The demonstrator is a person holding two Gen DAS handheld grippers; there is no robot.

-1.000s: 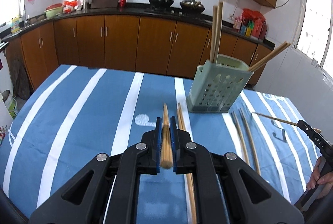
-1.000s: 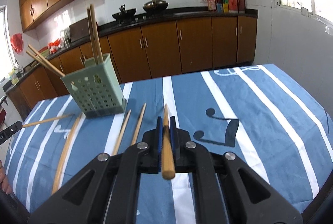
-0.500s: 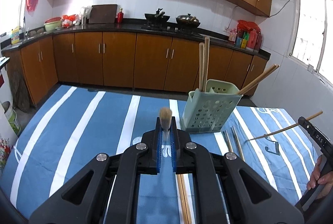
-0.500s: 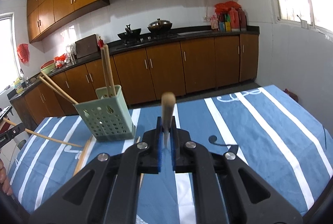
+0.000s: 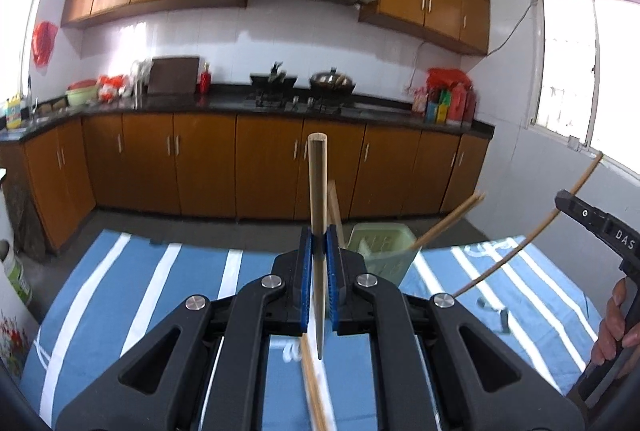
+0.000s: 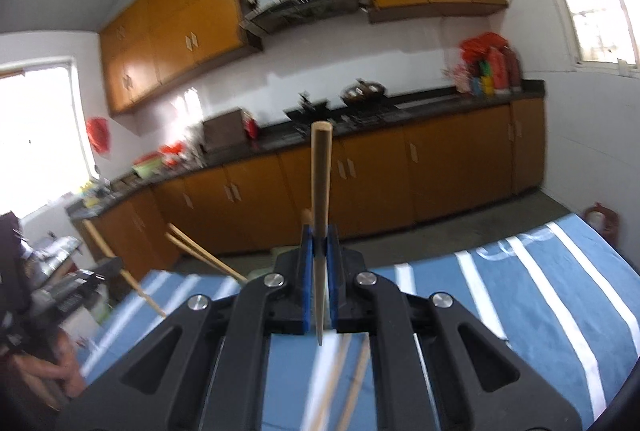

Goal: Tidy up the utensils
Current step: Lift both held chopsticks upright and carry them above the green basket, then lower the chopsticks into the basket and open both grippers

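Between the blue pads of the left tongs a wooden chopstick stands nearly upright, pinched near its thin end, its blunt thick end pointing to 12 o'clock against the brown cabinets. Just beyond those tongs, toward 1 o'clock, sits the pale green utensil holder on the blue-and-white striped bench; more chopsticks lean out of it, one pair slanting toward 2 o'clock. Below the left tongs, at 6 o'clock, another pair of chopsticks lies flat on the cloth. At 3 o'clock in the left wrist view the right tongs appear from the side, carrying a thin stick that slants up toward the window, with the person's hand on the handle.

From the right wrist view, the right tongs are likewise pressed on a second chopstick, held upright with the thick end at 12 o'clock. The holder is mostly hidden behind these tongs; sticks leaning from it show at 9 o'clock. Two loose chopsticks lie on the bench at 6 o'clock, blurred.
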